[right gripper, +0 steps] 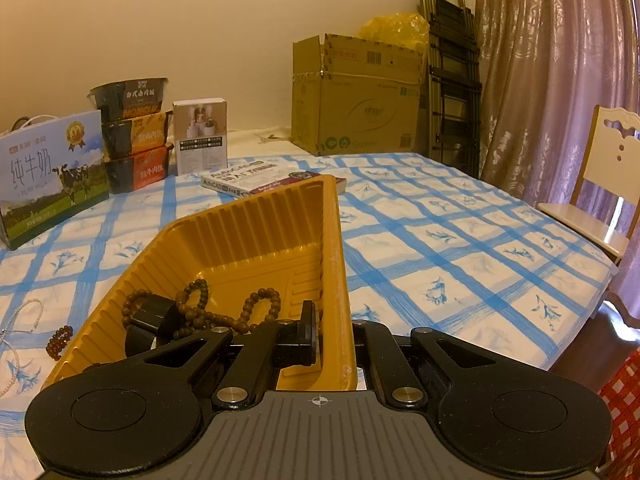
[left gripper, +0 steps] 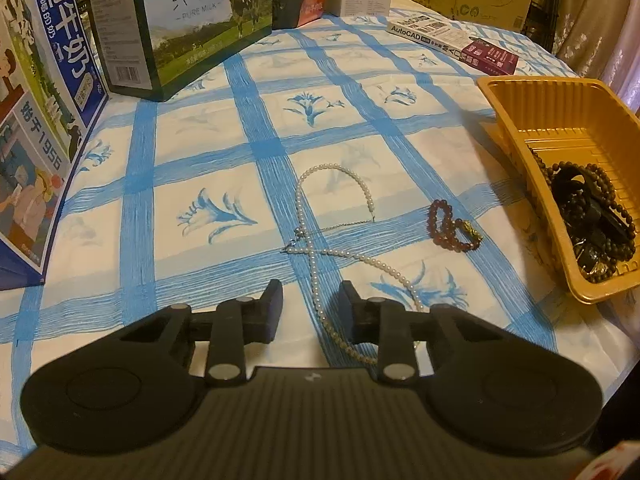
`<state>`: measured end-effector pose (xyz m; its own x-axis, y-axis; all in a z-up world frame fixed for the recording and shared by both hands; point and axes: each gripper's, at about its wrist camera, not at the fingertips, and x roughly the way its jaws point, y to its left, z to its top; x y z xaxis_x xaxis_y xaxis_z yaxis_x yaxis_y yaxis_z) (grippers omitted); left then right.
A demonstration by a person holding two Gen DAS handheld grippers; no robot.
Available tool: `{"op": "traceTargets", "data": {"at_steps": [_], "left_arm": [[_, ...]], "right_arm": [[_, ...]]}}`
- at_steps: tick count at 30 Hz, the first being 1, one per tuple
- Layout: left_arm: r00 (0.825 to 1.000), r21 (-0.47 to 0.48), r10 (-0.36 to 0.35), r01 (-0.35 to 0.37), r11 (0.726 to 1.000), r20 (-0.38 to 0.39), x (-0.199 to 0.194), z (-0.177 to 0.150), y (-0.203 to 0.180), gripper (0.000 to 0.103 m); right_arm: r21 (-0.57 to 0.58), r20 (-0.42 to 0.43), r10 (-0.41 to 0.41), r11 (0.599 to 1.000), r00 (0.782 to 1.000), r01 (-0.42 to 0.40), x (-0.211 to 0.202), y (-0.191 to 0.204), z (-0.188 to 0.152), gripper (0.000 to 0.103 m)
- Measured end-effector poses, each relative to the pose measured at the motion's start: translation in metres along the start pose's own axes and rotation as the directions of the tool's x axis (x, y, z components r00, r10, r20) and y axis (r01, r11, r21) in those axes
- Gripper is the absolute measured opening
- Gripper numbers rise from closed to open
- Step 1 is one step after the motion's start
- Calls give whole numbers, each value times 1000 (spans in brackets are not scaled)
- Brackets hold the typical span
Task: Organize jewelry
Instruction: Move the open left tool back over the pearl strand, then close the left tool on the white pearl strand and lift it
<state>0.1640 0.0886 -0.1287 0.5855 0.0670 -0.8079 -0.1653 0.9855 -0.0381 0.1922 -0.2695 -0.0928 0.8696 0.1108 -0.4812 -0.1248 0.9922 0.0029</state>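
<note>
A white pearl necklace [left gripper: 316,264] lies looped on the blue-checked tablecloth. One strand of it runs between the fingers of my left gripper [left gripper: 311,300], which is open just above the cloth; the pads stand clear of the pearls. To the necklace's right lies a dark red bead bracelet [left gripper: 452,224]. At the right stands a yellow plastic tray [left gripper: 516,120] holding brown bead strings [left gripper: 592,208] and dark pieces. My right gripper [right gripper: 334,340] is shut on the tray's [right gripper: 256,224] near right wall, one finger inside and one outside. The brown beads [right gripper: 224,312] lie just ahead of it.
Milk cartons [left gripper: 180,20] stand along the left and back of the table, with stacked noodle bowls [right gripper: 136,132] and a small white box [right gripper: 200,136]. An AutoCAD book [left gripper: 448,36] lies behind the tray. A cardboard box [right gripper: 356,96] and a chair [right gripper: 608,184] stand beyond the table.
</note>
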Motion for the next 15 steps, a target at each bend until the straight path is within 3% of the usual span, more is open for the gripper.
{"op": "traceTargets", "data": {"at_steps": [15], "left_arm": [[1000,26,-3,3,1000,-2,8,-1,-4,14]], "right_arm": [[-3,-1,-1,1000,1000,1,0,0,0,5]]}}
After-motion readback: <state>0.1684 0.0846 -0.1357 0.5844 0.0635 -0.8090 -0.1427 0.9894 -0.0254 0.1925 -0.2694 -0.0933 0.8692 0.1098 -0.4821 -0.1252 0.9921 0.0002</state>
